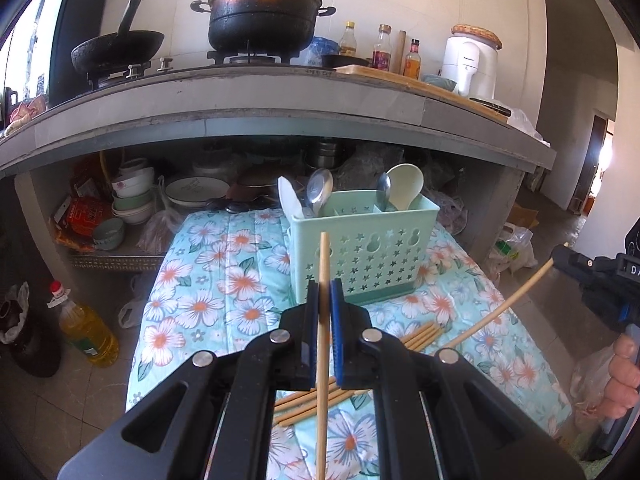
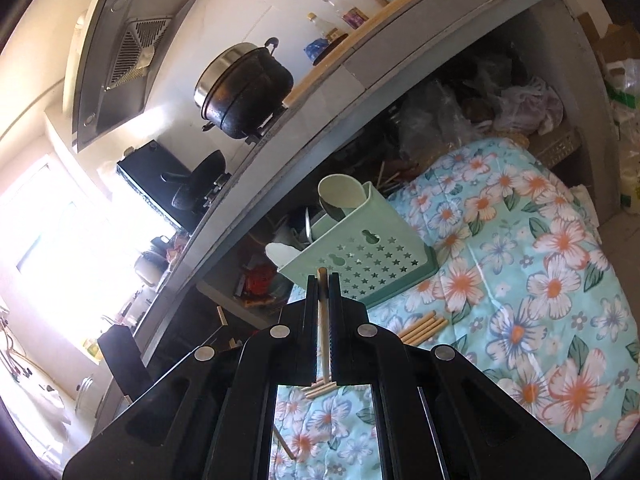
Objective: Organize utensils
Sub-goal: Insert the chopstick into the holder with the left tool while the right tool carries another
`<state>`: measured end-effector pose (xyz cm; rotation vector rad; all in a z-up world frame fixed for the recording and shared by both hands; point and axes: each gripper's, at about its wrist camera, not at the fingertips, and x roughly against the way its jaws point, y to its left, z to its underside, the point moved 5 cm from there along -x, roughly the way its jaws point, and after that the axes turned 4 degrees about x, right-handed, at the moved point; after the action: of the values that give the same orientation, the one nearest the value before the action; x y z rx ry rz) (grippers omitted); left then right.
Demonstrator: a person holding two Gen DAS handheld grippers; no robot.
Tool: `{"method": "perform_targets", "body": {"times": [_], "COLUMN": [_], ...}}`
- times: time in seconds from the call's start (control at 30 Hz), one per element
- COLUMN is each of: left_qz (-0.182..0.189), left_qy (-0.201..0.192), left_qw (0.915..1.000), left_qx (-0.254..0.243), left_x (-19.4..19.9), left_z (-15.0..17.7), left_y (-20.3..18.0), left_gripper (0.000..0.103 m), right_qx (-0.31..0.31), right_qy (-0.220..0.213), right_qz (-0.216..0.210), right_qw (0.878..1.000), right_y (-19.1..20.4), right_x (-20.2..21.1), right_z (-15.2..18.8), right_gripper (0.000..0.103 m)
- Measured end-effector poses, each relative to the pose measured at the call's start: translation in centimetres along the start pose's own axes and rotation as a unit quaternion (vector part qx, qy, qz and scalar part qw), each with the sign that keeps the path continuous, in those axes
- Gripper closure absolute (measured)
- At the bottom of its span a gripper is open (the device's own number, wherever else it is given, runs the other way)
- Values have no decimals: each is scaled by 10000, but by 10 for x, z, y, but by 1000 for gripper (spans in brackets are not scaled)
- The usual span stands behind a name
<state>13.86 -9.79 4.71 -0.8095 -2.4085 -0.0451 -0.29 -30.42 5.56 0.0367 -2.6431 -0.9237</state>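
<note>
Centre of left wrist frame: left gripper (image 1: 325, 292) clamps bamboo chopstick (image 1: 323, 344) upright, before mint utensil caddy (image 1: 362, 252). Right gripper (image 2: 323, 285) pinches second chopstick (image 2: 323, 320). Loose chopsticks (image 1: 420, 336) lie on floral cloth (image 1: 224, 272). Advice: tip each stick vertical, aim for empty middle compartment, clear spoons (image 1: 320, 192), release low.

L tongs (image 1: 325, 294) tight on upright chopstick (image 1: 323, 360), mint caddy (image 1: 362, 248) behind.

The right gripper (image 1: 600, 280) shows the letters "DA" at the frame edge; the white appliance's (image 1: 470, 62) brand mark is too small to read.
</note>
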Motion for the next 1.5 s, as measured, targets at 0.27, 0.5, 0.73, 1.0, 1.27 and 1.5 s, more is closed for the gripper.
{"method": "perform_targets", "body": {"times": [0.27, 0.5, 0.73, 1.0, 1.27, 1.5], "left_qz": [17, 145, 371, 549, 440, 165], "left_qy": [-223, -602, -1161, -1931, -2282, -2246], "left_qw": [9995, 9976, 9919, 9789, 9709, 9728], "left_qx": [242, 323, 359, 382, 576, 542], "left_x": [11, 22, 30, 24, -23, -78], "left_z": [-16, -47, -96, -158, -206, -211], "left_y": [9, 9, 1, -18, -31, -35], "left_gripper": [98, 98, 98, 98, 98, 98], "right_qx": [62, 1, -12, -103, -133, -249], "right_qy": [-153, -253, -463, -550, -497, -431], "right_qz": [-138, -202, -167, -39, 40, 99], "right_qw": [9998, 9995, 9988, 9984, 9987, 9987], "right_y": [7, 3, -4, -16, -21, -31], "right_x": [8, 15, 31, 32, 24, 20], "right_z": [-11, -21, -36, -47, -50, -50], "right_gripper": [100, 100, 100, 100, 100, 100]}}
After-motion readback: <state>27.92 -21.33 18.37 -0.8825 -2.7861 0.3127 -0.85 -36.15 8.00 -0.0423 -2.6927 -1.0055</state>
